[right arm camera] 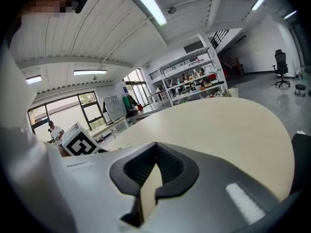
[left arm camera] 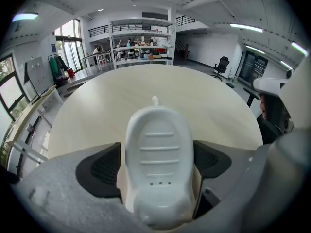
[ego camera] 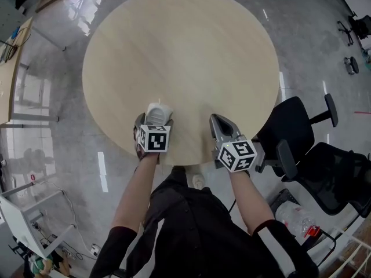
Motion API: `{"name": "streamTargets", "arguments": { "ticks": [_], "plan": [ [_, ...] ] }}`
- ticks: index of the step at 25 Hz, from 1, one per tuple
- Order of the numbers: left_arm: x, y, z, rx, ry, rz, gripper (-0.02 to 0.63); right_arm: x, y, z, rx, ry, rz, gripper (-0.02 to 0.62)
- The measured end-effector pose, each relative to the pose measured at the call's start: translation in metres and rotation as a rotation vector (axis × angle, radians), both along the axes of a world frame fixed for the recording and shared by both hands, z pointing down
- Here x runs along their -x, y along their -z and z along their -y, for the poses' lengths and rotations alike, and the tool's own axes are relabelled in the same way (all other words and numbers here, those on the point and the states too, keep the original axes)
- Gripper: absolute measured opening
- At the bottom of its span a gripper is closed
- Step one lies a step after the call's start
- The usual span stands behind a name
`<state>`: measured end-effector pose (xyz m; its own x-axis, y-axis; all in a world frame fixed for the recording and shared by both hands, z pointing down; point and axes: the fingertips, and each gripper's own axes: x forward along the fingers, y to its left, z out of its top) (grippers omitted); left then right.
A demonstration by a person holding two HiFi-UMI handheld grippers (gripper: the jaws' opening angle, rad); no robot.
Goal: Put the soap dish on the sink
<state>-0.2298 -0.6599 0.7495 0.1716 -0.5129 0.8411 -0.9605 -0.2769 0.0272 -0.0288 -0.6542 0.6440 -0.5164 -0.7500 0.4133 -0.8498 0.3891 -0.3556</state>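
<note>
White moulded soap dish (left arm camera: 159, 164) sits low centre in the left gripper view, clamped across its width between the two dark pads of your left gripper (ego camera: 155, 120), long axis pointing away over the pale wood round table (ego camera: 179, 51). It looks like hard, glossy plastic or ceramic, I can't tell which. I'd judge it light and stiff, but slick and likely to chip if dropped. The side grip on the wider rear half seems the right place, since the smooth rounded walls could squirt out forward if you squeeze unevenly. The tray is empty: no soap, only four raised ribs, three small drain holes and a small nub at the far tip. Keep it level anyway. Your right gripper (right arm camera: 154, 154) has its jaws together on nothing, hovering over the near table edge lower centre-right of the head view. No sink shows in any view; only black office chairs (ego camera: 307, 149) at right.
</note>
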Motion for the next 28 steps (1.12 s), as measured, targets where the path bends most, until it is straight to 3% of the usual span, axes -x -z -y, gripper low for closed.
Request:
{"name": "streamTargets", "arguments": {
  "ticks": [5,11,14,15,23,28],
  "plan": [
    [0.006,0.031,0.004,-0.091,0.050,-0.051,0.465,0.000,0.018,-0.001,-0.027,0.005,0.004,0.005],
    [0.007,0.113,0.027,-0.352,0.143,-0.205,0.443,-0.013,0.061,0.007,-0.134,0.025,0.009,0.005],
    [0.009,0.149,0.018,-0.489,0.172,-0.193,0.194,-0.022,0.082,0.000,-0.188,0.032,0.020,0.005],
    [0.010,0.160,0.013,-0.529,0.184,-0.191,0.005,-0.024,0.088,-0.005,-0.202,0.036,0.023,0.005],
    [-0.017,0.213,-0.067,-0.679,0.170,-0.316,-0.002,-0.046,0.124,-0.071,-0.283,0.080,0.058,0.005],
    [-0.036,0.243,-0.124,-0.777,0.135,-0.324,-0.002,-0.067,0.137,-0.117,-0.320,0.101,0.098,0.005]
  ]
}}
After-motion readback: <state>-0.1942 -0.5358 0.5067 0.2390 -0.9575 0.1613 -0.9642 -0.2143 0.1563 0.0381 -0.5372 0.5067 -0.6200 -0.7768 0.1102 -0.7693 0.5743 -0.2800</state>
